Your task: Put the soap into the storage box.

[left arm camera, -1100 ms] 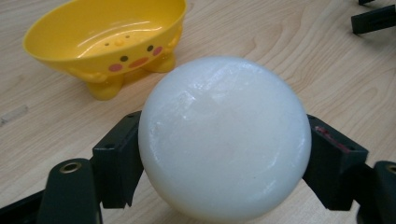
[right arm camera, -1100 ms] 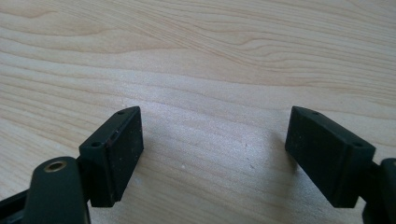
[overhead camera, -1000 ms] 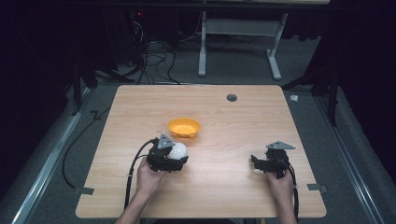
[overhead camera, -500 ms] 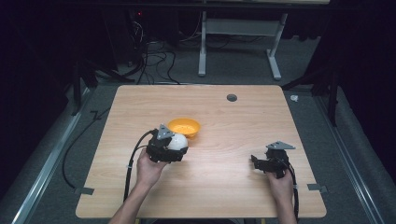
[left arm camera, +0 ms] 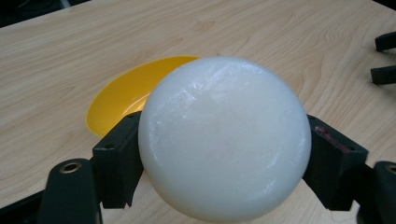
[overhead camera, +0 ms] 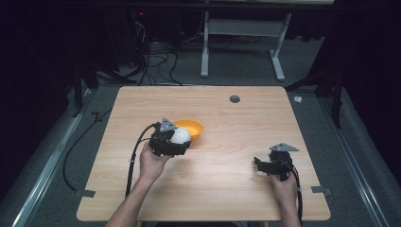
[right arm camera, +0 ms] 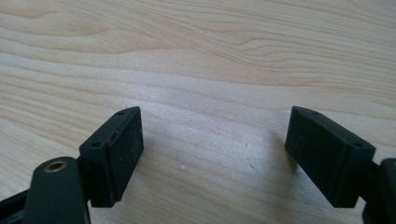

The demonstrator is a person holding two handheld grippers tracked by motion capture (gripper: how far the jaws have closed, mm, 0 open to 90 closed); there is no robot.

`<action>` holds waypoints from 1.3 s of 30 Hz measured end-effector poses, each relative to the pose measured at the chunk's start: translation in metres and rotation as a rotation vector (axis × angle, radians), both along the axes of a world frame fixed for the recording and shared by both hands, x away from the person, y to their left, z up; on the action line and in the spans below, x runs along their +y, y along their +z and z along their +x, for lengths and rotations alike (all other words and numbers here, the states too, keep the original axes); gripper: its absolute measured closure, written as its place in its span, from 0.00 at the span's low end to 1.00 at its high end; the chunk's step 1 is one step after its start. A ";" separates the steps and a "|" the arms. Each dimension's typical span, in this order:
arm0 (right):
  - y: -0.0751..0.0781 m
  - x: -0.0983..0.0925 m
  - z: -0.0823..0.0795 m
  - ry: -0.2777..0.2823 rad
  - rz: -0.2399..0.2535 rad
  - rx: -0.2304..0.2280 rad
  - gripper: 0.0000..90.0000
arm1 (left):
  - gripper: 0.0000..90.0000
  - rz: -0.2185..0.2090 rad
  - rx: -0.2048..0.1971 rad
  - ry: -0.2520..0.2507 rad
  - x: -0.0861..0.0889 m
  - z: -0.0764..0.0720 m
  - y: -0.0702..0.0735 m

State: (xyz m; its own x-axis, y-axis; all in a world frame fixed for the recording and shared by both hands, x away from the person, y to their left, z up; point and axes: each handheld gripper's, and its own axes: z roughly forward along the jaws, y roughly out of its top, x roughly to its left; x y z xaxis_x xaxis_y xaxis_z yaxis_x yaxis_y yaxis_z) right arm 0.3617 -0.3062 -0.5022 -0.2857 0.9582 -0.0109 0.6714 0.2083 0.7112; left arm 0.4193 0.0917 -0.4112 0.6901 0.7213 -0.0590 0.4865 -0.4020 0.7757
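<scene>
High view first, working from the left: the left gripper has carried the white ball up the table over the last second. It was well short of the yellow bowl a second ago, closer half a second ago, and now the ball sits right at the bowl's near rim, overlapping it from this angle. That reads as the carry nearly finished; what looks left is getting the ball over the hollow and letting go.

In the left gripper view the fingers are clenched on the ball, one on each flank, and the bowl peeks out behind it. Most of the bowl is hidden there by the ball, so whether the ball is already above the rim or just in front of it I can't say, nor how high it rides.

Over to the right: the right gripper hasn't budged across the three moments, parked near the table's right edge. In the right gripper view its fingers stand spread wide with bare wood between them, holding nothing. Its tips are small and dark from above, hard to read.
</scene>
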 end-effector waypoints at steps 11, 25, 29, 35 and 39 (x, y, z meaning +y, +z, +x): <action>0.000 0.000 0.000 0.001 0.000 0.000 0.22 | 0.27 0.014 -0.001 0.008 -0.006 0.011 0.002; 0.000 0.000 0.000 0.000 0.001 0.000 0.22 | 0.27 0.004 0.024 0.032 -0.007 0.029 0.008; 0.000 0.000 0.000 0.001 0.000 0.000 0.22 | 0.27 0.032 0.032 0.037 -0.008 0.036 0.007; 0.000 0.000 0.000 0.002 -0.001 -0.001 0.22 | 0.27 0.020 0.056 0.055 -0.008 0.047 0.005; 0.000 0.000 0.000 0.003 -0.001 -0.001 0.22 | 0.27 0.034 0.065 0.074 -0.011 0.054 0.002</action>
